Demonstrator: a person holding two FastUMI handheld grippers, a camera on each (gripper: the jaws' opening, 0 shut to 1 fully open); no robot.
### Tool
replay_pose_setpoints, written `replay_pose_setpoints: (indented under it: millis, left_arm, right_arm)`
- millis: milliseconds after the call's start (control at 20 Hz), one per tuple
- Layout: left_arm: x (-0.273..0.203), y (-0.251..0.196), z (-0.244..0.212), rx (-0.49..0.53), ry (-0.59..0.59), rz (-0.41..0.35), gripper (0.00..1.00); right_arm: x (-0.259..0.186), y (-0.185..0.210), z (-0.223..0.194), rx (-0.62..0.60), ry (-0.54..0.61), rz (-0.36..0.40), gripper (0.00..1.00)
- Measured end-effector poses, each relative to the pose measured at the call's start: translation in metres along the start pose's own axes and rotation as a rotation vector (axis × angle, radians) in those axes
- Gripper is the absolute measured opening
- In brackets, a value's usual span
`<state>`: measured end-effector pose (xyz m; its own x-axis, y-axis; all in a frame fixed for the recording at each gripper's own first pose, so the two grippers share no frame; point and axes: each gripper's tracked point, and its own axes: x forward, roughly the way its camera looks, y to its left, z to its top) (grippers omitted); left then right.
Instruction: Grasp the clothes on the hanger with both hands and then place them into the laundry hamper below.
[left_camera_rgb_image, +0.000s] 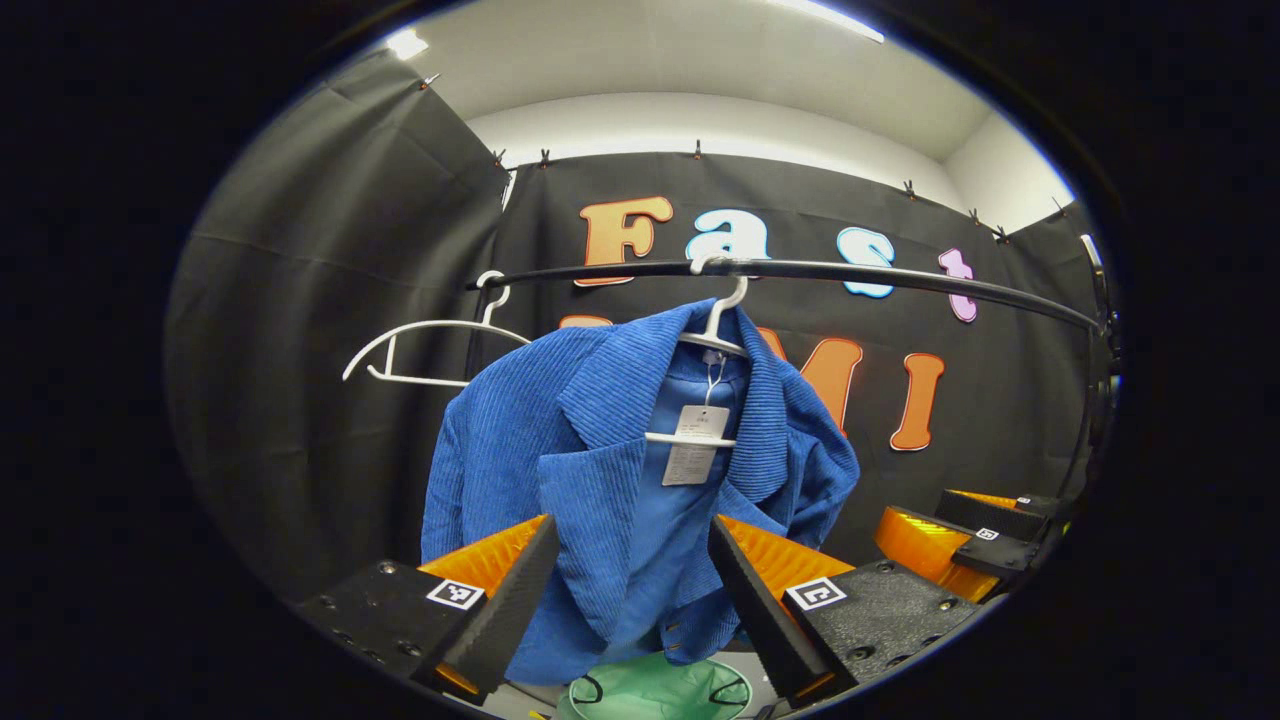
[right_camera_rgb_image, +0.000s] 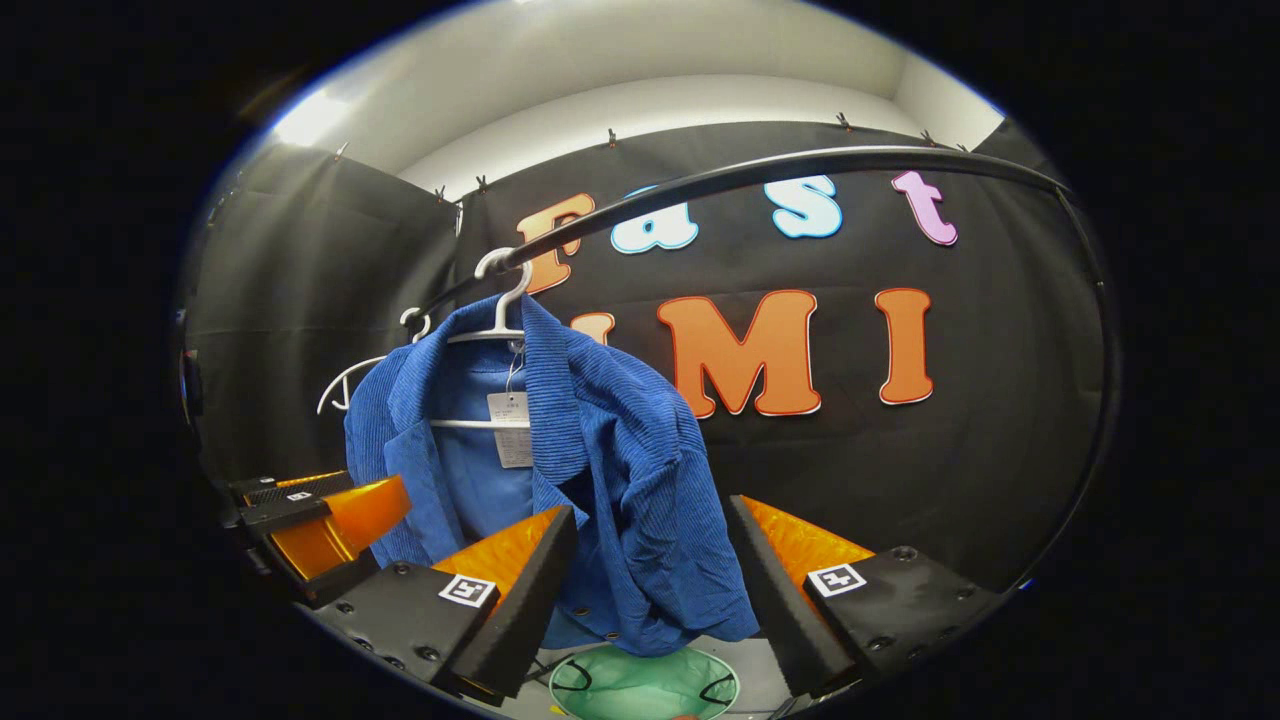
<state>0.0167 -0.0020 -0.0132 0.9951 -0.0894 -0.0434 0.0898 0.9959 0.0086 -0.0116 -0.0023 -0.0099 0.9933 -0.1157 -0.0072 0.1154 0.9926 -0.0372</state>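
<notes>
With both grippers, left (left_camera_rgb_image: 632, 580) and right (right_camera_rgb_image: 650, 570), gaping and empty before the jacket (left_camera_rgb_image: 610, 470) hung on its hanger (left_camera_rgb_image: 715, 330) over the hamper (left_camera_rgb_image: 655, 692), I'd pinch each shoulder; soft corduroy, likely heavyish, will droop.

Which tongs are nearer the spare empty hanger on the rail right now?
Left. The left tongs face the blue jacket on the side of the empty hanger; the right tongs sit at the jacket's far side, away from it.
</notes>
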Motion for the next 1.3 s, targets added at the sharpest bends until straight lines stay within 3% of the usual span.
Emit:
replay_pose_setpoints:
  millis: [350,400,650,850,1050,1150,1300]
  left_arm:
    - [0.035,0.027,-0.013,0.019,0.034,-0.003,0.92]
    - [0.041,0.030,-0.014,0.020,0.035,-0.011,0.92]
    - [0.064,0.031,-0.018,0.022,0.039,-0.080,0.95]
    - [0.079,0.030,-0.020,0.052,0.036,-0.130,0.92]
    - [0.089,0.031,-0.021,0.047,0.030,-0.159,0.92]
    - [0.092,0.033,-0.021,0.034,0.031,-0.166,0.92]
    - [0.093,0.032,-0.021,0.029,0.031,-0.178,0.91]
  right_arm:
    - [0.026,0.022,0.000,0.015,-0.008,0.005,0.89]
    - [0.031,0.026,0.000,0.011,-0.010,0.006,0.98]
    - [0.064,0.040,-0.013,0.033,0.025,-0.002,0.97]
    - [0.090,0.045,-0.021,0.074,0.036,-0.014,0.97]
    - [0.110,0.068,-0.017,0.000,0.005,0.034,0.97]
    - [0.123,0.063,-0.018,-0.071,0.015,-0.003,0.95]
    - [0.144,0.072,-0.018,-0.161,0.000,0.005,0.94]
